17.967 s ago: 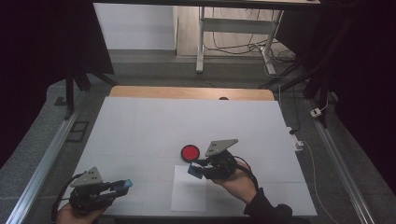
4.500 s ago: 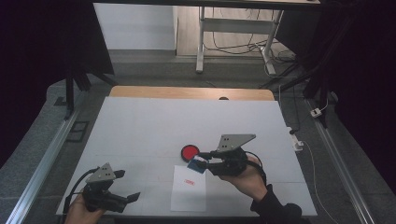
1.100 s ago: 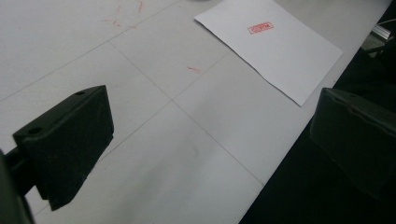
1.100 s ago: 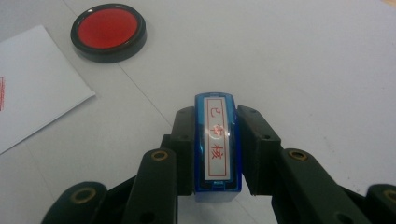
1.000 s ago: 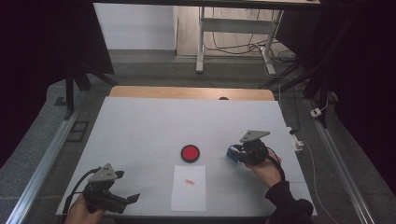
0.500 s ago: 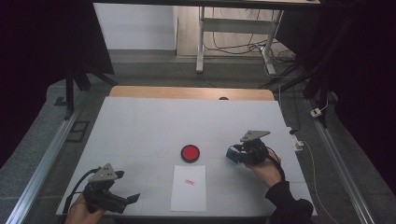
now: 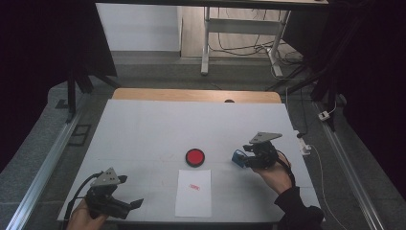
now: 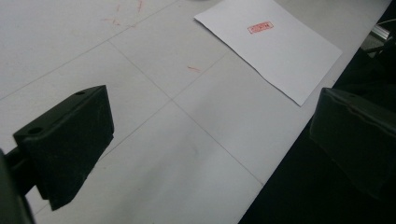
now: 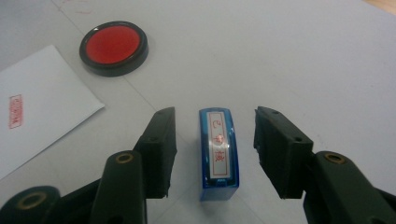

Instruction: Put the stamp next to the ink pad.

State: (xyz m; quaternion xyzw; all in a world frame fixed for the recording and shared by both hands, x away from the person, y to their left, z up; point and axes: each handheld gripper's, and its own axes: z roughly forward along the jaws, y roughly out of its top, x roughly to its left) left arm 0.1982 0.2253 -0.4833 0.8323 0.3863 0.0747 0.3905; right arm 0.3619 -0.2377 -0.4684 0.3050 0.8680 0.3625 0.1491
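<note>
If I bump the blue stamp [image 9: 218,151] with a jaw as I pull away, it could slide or tip on the white table [image 7: 143,129]. It sits between the wide-apart jaws of my right gripper [image 9: 214,149], touched by neither, near the red ink pad [image 9: 113,46] and the stamped paper [image 9: 37,107]. My left gripper [image 8: 205,135] rests low at the table's near edge, wide open and holding nothing.

The blue stamp [image 9: 218,154] carries a label of red characters and the paper sheet [image 8: 275,44] a red imprint, neither legible.
</note>
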